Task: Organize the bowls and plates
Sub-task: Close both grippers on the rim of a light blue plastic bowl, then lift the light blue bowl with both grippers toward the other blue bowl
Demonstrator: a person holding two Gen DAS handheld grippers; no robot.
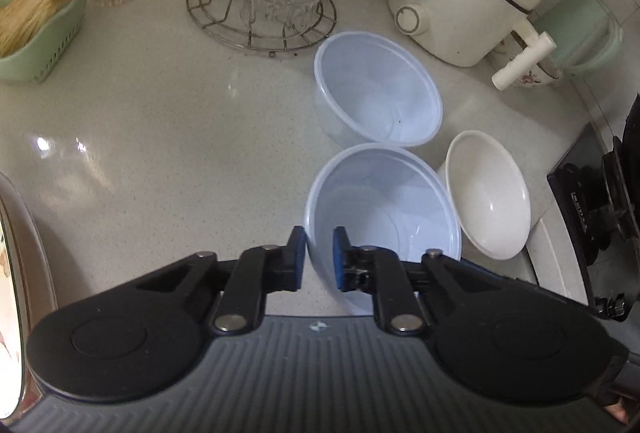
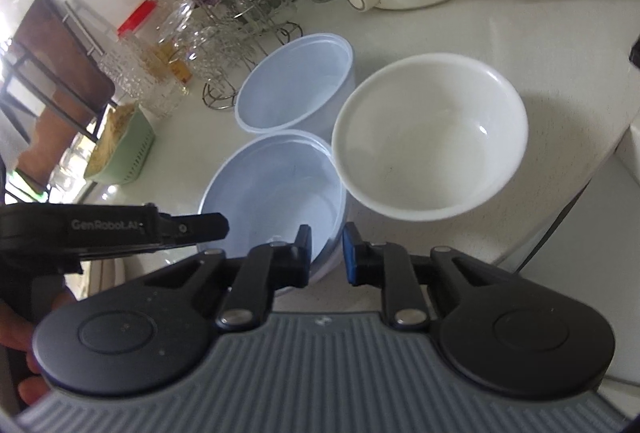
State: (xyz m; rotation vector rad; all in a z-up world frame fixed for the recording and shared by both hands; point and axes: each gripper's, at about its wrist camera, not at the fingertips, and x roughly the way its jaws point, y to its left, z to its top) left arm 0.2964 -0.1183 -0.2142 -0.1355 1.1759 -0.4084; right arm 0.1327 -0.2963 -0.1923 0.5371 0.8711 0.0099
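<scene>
Left gripper [image 1: 320, 253] clamped on near blue bowl's [image 1: 392, 201] rim, right gripper [image 2: 327, 253] clamped on same rim, far blue bowl [image 1: 380, 97] behind, white bowl [image 2: 432, 137] beside both, on counter [image 1: 160, 121].

Three empty bowls, upright and clustered on the counter: near pale-blue bowl [image 1: 384, 209], far pale-blue bowl [image 1: 378, 89] just behind it, white bowl [image 1: 486, 195] beside them.
</scene>
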